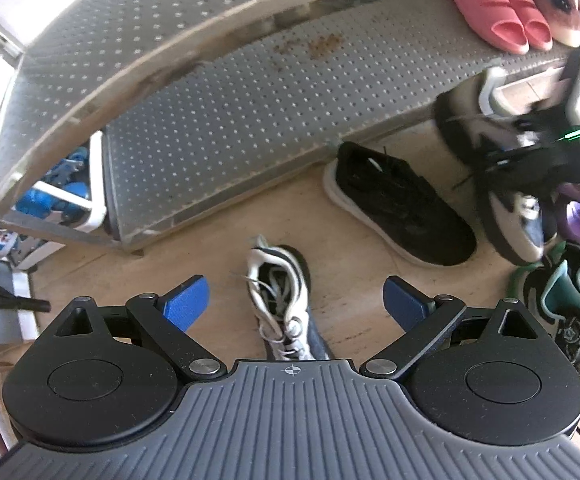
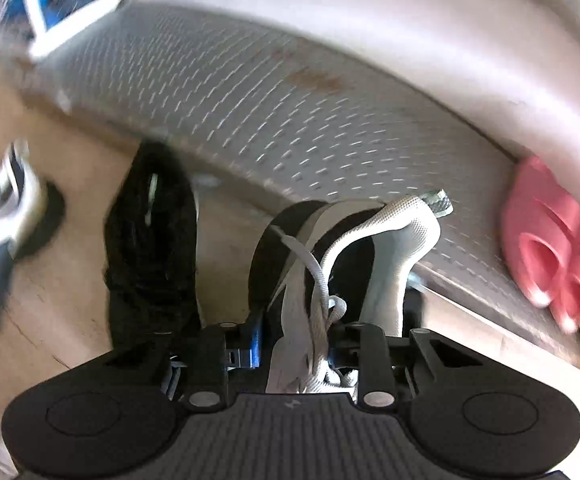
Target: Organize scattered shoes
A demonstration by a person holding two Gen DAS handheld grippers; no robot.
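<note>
While tongs (image 2: 294, 344) clamp, sneaker (image 2: 346, 248) toe-away

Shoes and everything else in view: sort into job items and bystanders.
Job: grey-and-black laced sneaker clamped in right gripper; white-and-navy sneaker; black sneaker; teal-trimmed sneakers; perforated metal shoe rack.
Bystanders: pink slides, already shelved; blue items.

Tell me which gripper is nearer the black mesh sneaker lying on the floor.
Right. The right gripper, clamping a grey-and-black sneaker, hangs just beside the black mesh sneaker; the left gripper hovers open over a white-laced sneaker, farther off.
</note>
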